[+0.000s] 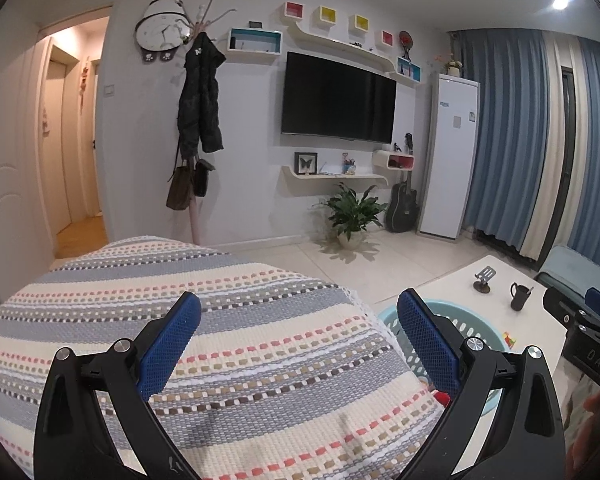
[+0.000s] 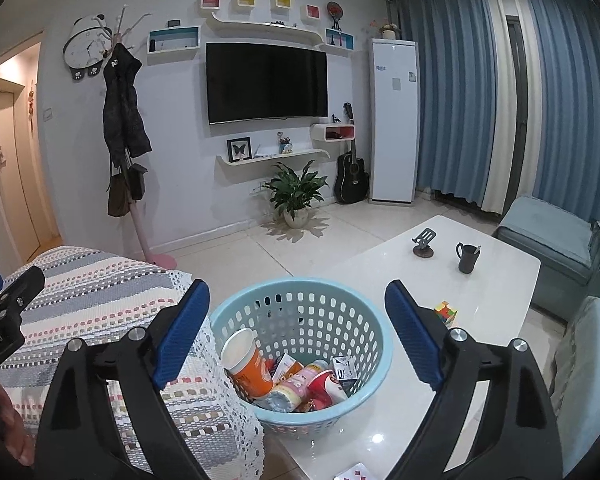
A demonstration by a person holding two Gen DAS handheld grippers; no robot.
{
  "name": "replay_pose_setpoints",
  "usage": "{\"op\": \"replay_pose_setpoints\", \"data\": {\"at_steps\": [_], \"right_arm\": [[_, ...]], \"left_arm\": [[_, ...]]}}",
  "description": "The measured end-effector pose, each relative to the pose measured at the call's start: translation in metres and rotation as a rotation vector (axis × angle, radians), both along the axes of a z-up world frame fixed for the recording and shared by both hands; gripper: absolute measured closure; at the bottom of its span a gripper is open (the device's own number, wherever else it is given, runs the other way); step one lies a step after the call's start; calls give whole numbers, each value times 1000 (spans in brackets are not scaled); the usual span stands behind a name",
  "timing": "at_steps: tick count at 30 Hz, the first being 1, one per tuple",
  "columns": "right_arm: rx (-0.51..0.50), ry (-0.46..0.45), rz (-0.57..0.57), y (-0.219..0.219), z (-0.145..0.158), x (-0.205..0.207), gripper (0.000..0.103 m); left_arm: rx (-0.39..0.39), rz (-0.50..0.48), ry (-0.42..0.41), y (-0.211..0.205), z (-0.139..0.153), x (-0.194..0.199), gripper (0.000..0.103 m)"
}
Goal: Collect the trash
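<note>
Two hand-held grippers: both spread wide with nothing between the pads, from what I see on my feeds.
Left hand-held gripper [image 1: 299,322]: black plastic arms, blue pads with a fine mesh grip texture, hanging over the woven cover; its body also shows at the left edge of the right wrist view.
Right hand-held gripper [image 2: 297,310]: same build, jaws framing the basket from above, not touching it.
Basket [image 2: 374,344]: round pale blue plastic, walls punched with rows of little oblong holes, sitting on the near-left corner of the worktop, just beside the cover's lace edge.
Trash: already inside the basket. Orange paper cup [image 2: 247,364] with a white rim lying tilted, a pink printed cylinder [image 2: 296,386], a red cup [image 2: 327,387], a small black-and-white carton [image 2: 345,369].
Worktop [image 2: 496,276]: glossy white, rounded corners.
On the worktop: dark mug [image 2: 468,258], folding phone stand [image 2: 424,245] on a round base, colour cube [image 2: 445,313], all well apart from the basket.
Cover [image 1: 236,344]: chunky knit weave, grey and cream stripes with pink and brown dashes, white lace trim.
</note>
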State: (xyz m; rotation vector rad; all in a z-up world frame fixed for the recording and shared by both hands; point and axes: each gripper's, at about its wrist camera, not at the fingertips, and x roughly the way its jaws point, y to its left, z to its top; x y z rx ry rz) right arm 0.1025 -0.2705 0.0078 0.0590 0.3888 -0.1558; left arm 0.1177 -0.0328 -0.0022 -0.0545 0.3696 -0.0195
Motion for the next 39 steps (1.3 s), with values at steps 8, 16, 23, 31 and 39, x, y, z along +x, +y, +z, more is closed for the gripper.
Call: {"op": "replay_pose_setpoints", "data": {"at_steps": [8, 16, 23, 31, 39], "right_arm": [[5, 8, 8, 0, -2, 3, 17], [7, 10, 14, 3, -2, 4, 17], [1, 13, 22, 5, -3, 5, 17], [5, 13, 16, 3, -4, 5, 17], [2, 12, 19, 3, -4, 3, 16]], "left_arm": [[13, -3, 5, -3, 0, 0, 8], [19, -2, 17, -5, -2, 2, 8], [9, -1, 22, -1, -3, 2, 8], [17, -3, 19, -2, -2, 4, 8], [15, -4, 23, -2, -4, 3, 8]]}}
